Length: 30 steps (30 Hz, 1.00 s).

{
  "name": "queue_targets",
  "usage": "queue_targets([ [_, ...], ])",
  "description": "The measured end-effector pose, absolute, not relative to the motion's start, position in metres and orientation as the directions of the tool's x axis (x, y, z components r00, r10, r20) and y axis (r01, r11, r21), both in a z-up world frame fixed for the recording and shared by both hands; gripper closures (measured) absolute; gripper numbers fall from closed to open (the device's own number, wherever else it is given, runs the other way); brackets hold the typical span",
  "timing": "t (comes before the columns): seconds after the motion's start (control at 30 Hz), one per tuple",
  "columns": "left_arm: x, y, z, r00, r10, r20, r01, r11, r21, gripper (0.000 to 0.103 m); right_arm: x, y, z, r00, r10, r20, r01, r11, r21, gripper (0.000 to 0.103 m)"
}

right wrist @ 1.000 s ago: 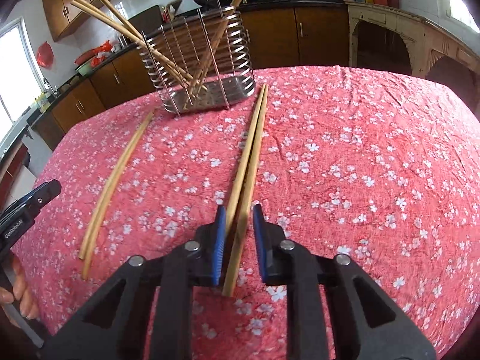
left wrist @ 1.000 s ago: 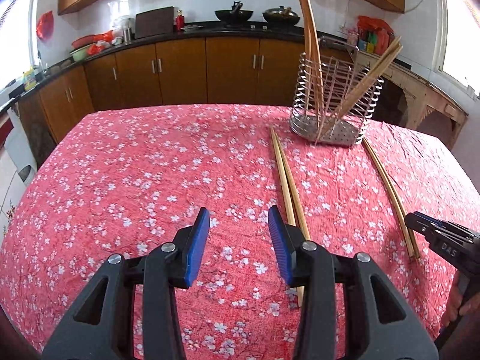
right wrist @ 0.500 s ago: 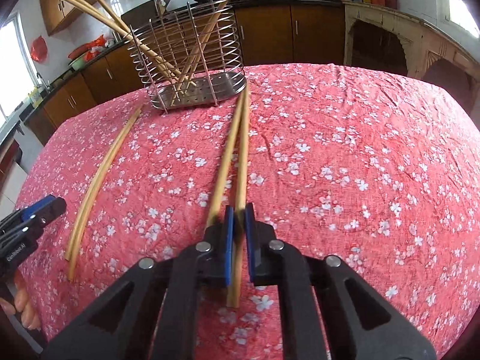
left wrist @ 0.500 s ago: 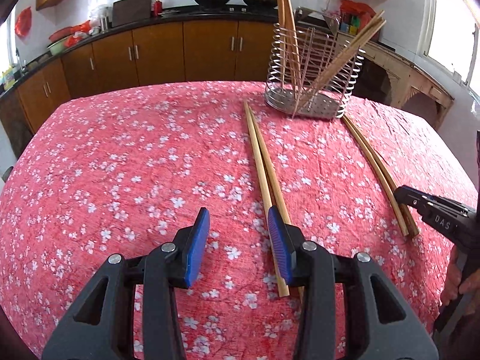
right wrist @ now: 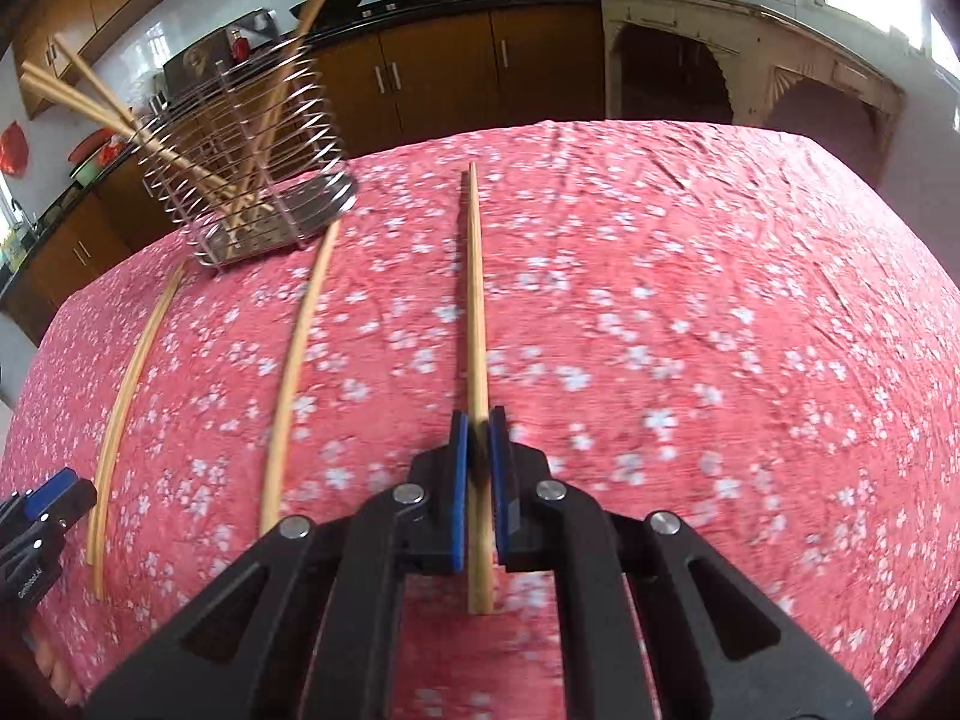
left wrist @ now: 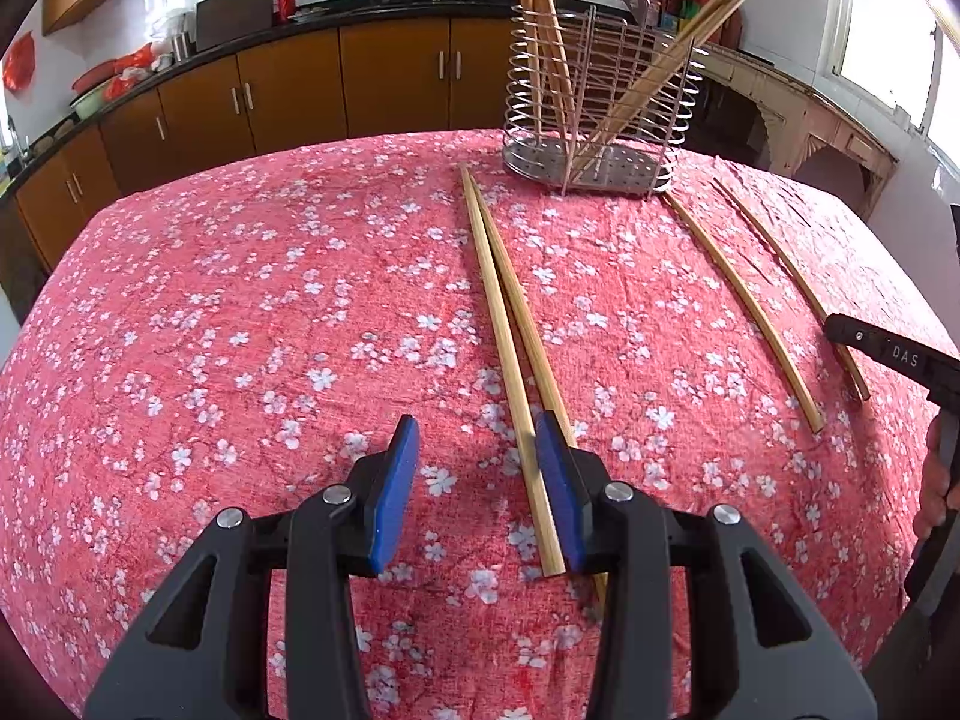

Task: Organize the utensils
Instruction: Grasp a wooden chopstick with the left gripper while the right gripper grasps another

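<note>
My right gripper [right wrist: 478,423] is shut on one bamboo chopstick [right wrist: 476,300], pinched near its near end and pointing away over the red floral tablecloth [right wrist: 690,312]. Its former mate [right wrist: 294,360] lies loose to the left. In the left wrist view my left gripper [left wrist: 477,480] is open just above the cloth. The near ends of another chopstick pair [left wrist: 510,348] lie beside its right pad, not gripped. The wire utensil holder [left wrist: 594,96] stands at the table's far side with several chopsticks leaning in it. The right gripper [left wrist: 840,330] shows at the right edge.
Brown kitchen cabinets [left wrist: 288,96] and a dark counter with pans run behind the table. A carved pale sideboard [right wrist: 750,78] stands at the back right. A hand [left wrist: 936,492] shows at the right edge. The left gripper [right wrist: 54,498] appears low on the left.
The right jaws closed on one chopstick of its pair and carried it right, away from its mate. The left gripper sank closer to the other pair, still open.
</note>
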<state>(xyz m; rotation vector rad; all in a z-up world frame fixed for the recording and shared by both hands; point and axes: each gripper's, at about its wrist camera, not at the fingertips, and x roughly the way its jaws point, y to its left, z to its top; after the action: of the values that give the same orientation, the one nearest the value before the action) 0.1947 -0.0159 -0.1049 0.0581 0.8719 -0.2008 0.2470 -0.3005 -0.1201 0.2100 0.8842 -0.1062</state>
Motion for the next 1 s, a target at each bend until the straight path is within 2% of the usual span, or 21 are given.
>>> queue_targets([
  [0.13,0.198,-0.023,-0.106,0.620,-0.152,-0.770,0.214,0.977,-0.021,0.064,0.246,-0.299,-0.120,0.633,-0.025,-0.774,0.161,0.982,0.100,0.095],
  [0.23,0.202,-0.030,-0.108,0.626,-0.102,-0.773,0.204,0.978,0.036,0.080,0.244,-0.295,-0.120,0.634,-0.037,-0.772,0.160,0.984,0.084,0.095],
  [0.27,0.204,-0.029,-0.108,0.629,-0.084,-0.773,0.190,0.981,0.048,0.089,0.245,-0.295,-0.120,0.634,-0.036,-0.773,0.156,0.984,0.082,0.095],
  [0.3,0.207,-0.024,-0.108,0.629,-0.071,-0.774,0.168,0.985,0.047,0.092,0.245,-0.295,-0.120,0.633,-0.030,-0.774,0.154,0.984,0.087,0.095],
  [0.53,0.218,0.027,-0.107,0.635,0.030,-0.772,-0.003,0.999,0.036,0.095,0.241,-0.326,-0.121,0.628,-0.041,-0.777,0.204,0.972,0.114,0.095],
  [1.0,0.221,0.023,-0.108,0.634,0.050,-0.771,-0.011,0.998,0.056,0.095,0.233,-0.331,-0.121,0.637,-0.043,-0.770,0.193,0.975,0.105,0.095],
])
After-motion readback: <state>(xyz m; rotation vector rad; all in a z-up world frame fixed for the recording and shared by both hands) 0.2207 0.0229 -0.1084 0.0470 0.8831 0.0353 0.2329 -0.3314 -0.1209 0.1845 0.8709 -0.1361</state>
